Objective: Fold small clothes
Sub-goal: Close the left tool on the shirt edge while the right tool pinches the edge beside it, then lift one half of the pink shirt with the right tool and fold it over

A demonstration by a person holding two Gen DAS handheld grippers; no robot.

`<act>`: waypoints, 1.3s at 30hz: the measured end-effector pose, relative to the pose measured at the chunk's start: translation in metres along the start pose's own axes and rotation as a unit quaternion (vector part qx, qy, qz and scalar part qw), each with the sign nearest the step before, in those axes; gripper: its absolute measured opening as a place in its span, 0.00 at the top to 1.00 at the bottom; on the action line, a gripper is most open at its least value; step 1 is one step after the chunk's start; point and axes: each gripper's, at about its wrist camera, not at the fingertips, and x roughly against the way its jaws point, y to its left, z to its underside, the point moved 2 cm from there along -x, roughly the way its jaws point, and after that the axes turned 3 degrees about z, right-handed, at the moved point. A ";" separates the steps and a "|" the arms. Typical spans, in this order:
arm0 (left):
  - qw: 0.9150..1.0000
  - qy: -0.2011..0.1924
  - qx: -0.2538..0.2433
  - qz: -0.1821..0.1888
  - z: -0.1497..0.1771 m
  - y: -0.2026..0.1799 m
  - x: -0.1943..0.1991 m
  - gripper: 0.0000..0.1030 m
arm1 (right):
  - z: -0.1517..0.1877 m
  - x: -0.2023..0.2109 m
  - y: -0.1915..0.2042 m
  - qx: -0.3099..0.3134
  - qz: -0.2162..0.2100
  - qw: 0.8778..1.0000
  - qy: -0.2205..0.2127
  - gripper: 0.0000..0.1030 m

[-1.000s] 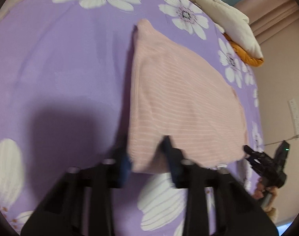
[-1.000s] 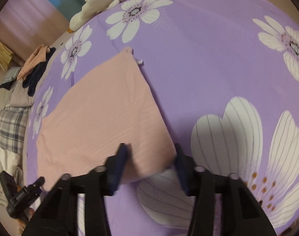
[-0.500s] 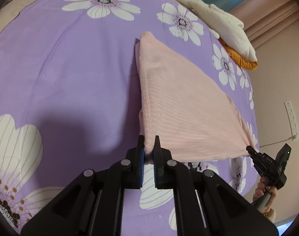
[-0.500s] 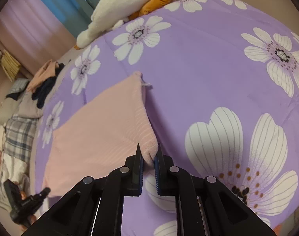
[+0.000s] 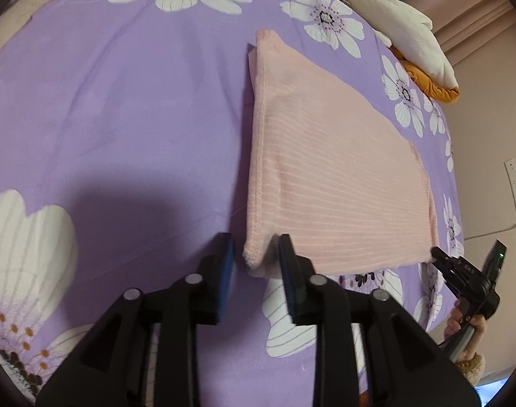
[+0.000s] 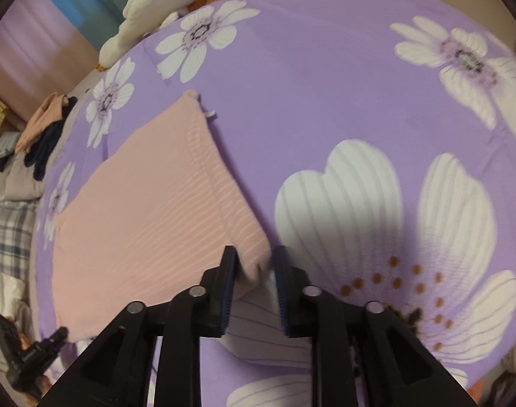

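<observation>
Pink ribbed garment (image 5: 329, 176) lies folded on the floral bedsheet (image 5: 122, 118), one near corner between each parted tool: left (image 5: 256, 261), right (image 6: 254, 264).

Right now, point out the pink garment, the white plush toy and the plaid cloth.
pink garment (image 5: 332, 169): left wrist view, middle of its striped top layer.
white plush toy (image 5: 407, 30): left wrist view, its white body near the bed's far edge.
plaid cloth (image 6: 7, 237): right wrist view, middle of the checked fabric.
</observation>
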 end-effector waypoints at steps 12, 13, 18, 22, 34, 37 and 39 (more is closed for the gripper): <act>0.999 -0.030 -0.025 0.005 -0.005 -0.015 0.007 0.30 | 0.009 0.019 -0.011 -0.021 -0.038 0.999 -0.016 0.46; 0.999 -0.027 -0.024 0.003 -0.005 -0.014 0.003 0.30 | 0.012 0.011 -0.012 -0.029 -0.051 0.998 -0.004 0.46; 1.000 -0.011 -0.010 0.008 -0.006 -0.008 -0.013 0.30 | 0.018 -0.012 -0.004 -0.051 -0.091 0.994 0.014 0.46; 1.000 -0.017 -0.011 0.022 -0.009 -0.009 -0.017 0.30 | 0.018 -0.018 0.008 -0.064 -0.130 0.989 0.005 0.46; 0.997 -0.026 0.041 0.066 -0.025 -0.014 -0.035 0.79 | -0.006 -0.050 0.035 -0.104 -0.178 0.979 -0.005 0.77; 0.997 -0.032 0.028 0.071 -0.022 -0.020 -0.024 0.82 | -0.003 -0.032 0.035 -0.095 -0.175 0.980 -0.031 0.80; 0.997 -0.025 0.029 0.074 -0.018 -0.024 -0.018 0.83 | -0.002 -0.015 0.035 -0.089 -0.188 0.977 -0.041 0.80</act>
